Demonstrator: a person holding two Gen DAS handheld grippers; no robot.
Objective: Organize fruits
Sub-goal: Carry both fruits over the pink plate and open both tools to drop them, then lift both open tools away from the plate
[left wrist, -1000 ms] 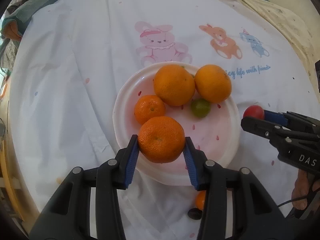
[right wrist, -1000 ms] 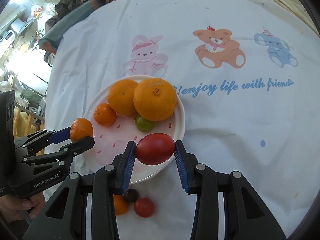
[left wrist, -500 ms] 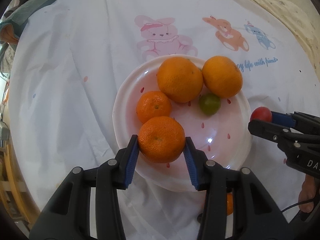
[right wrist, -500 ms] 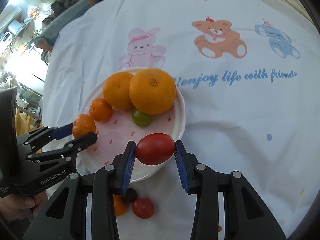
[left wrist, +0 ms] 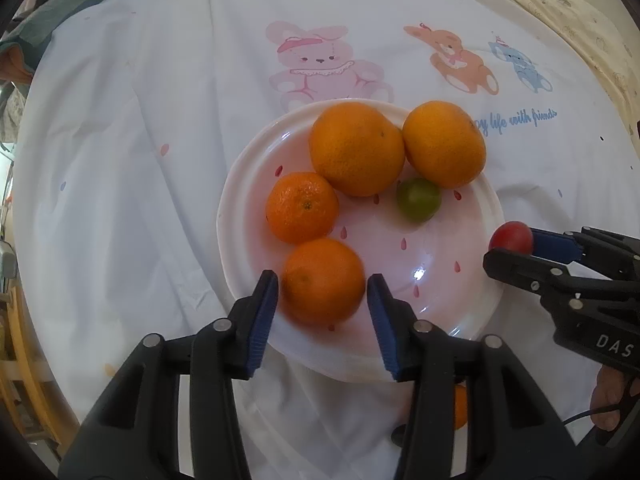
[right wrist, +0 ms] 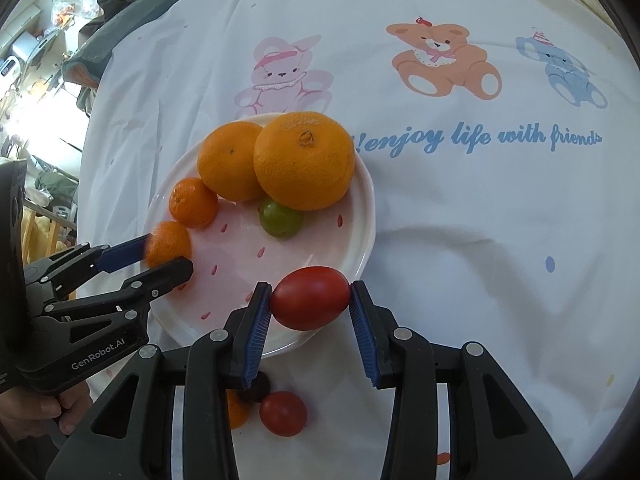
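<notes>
A white plate (left wrist: 240, 216) holds two big oranges (left wrist: 356, 148), a small mandarin (left wrist: 302, 208) and a green fruit (left wrist: 418, 199). A second mandarin (left wrist: 323, 280) lies on the plate's near side between the jaws of my left gripper (left wrist: 322, 292), which stand slightly apart from it. My right gripper (right wrist: 310, 300) is shut on a red tomato (right wrist: 310, 297) and holds it over the plate's (right wrist: 364, 216) near right rim. The left gripper (right wrist: 166, 256) and the mandarin (right wrist: 168, 242) show in the right wrist view.
The plate sits on a white cloth (right wrist: 460, 220) printed with bears and blue lettering. A small red tomato (right wrist: 283, 413), a dark fruit (right wrist: 256, 388) and an orange fruit (right wrist: 236, 410) lie on the cloth near the plate. Clutter lies past the far left edge.
My left gripper has opened a little and the mandarin now rests on the plate beside the small mandarin. My right gripper still holds the tomato, now over the plate's rim.
</notes>
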